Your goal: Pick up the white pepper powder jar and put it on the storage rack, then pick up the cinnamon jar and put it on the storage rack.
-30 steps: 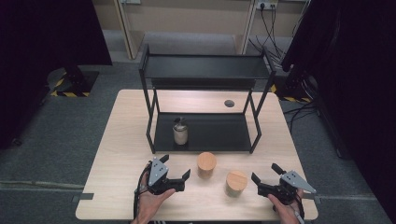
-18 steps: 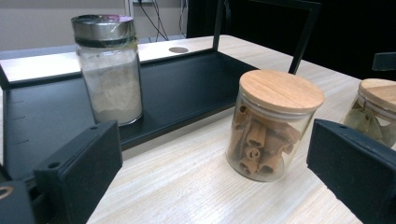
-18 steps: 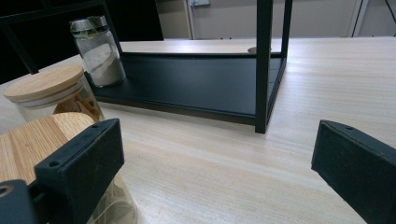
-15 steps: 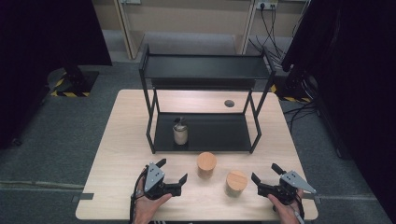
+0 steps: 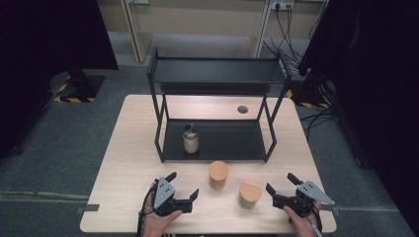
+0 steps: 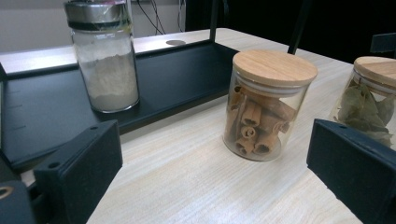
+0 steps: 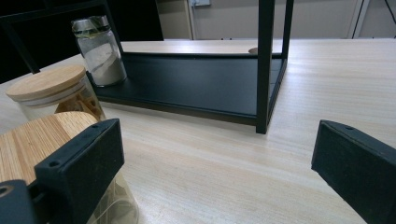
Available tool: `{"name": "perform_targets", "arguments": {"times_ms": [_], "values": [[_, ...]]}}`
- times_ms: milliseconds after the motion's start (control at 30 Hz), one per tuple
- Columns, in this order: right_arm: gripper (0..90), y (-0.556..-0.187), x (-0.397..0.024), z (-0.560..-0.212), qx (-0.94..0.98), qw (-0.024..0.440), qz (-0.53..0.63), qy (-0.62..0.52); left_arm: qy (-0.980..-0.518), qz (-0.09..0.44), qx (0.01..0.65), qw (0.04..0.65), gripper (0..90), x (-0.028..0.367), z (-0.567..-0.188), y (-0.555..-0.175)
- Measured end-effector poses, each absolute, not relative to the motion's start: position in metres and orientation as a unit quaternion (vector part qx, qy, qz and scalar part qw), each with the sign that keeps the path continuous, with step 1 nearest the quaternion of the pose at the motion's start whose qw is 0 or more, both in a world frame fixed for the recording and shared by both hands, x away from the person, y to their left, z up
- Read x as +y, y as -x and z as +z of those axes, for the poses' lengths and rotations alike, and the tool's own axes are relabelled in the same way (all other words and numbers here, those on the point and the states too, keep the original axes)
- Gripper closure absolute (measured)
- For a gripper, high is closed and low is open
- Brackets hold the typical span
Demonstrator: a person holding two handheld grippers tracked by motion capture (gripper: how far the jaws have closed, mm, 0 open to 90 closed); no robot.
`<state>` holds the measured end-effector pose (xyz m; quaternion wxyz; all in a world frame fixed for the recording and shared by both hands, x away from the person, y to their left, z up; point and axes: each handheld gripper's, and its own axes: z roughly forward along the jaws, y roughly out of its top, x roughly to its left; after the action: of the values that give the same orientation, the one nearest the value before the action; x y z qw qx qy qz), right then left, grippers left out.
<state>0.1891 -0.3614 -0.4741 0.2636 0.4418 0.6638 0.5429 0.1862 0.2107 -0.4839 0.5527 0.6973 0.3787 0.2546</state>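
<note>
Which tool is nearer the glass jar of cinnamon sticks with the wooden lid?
Left. The left tool sits just beside the cinnamon stick jar, at its near left; the right tool is farther off, beyond the bay leaf jar.

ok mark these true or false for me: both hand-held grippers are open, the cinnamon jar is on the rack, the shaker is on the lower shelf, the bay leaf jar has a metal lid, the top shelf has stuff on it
1. Both the left hand-held gripper and the right hand-held gripper are open. True.
2. The cinnamon jar stands on the rack. False: it stands on the table, in front of the rack.
3. The shaker stands on the rack's lower shelf. True.
4. The bay leaf jar has a metal lid. False: its lid is wooden.
5. The top shelf holds things. False: nothing stands on it.
</note>
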Motion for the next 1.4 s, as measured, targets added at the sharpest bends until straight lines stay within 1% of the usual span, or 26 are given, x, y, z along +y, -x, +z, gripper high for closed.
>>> {"name": "perform_targets", "arguments": {"times_ms": [900,1400], "values": [[2.6,-0.1873,-0.3615,-0.4731,0.662,0.266,0.546,-0.438,-0.7,0.241,0.388,0.549,2.6,0.2147,-0.488,-0.1861],[2.6,-0.1873,-0.3614,-0.4719,0.662,0.267,0.548,-0.436,-0.701,0.241,0.386,0.549,2.5,0.2142,-0.4878,-0.185]]}}
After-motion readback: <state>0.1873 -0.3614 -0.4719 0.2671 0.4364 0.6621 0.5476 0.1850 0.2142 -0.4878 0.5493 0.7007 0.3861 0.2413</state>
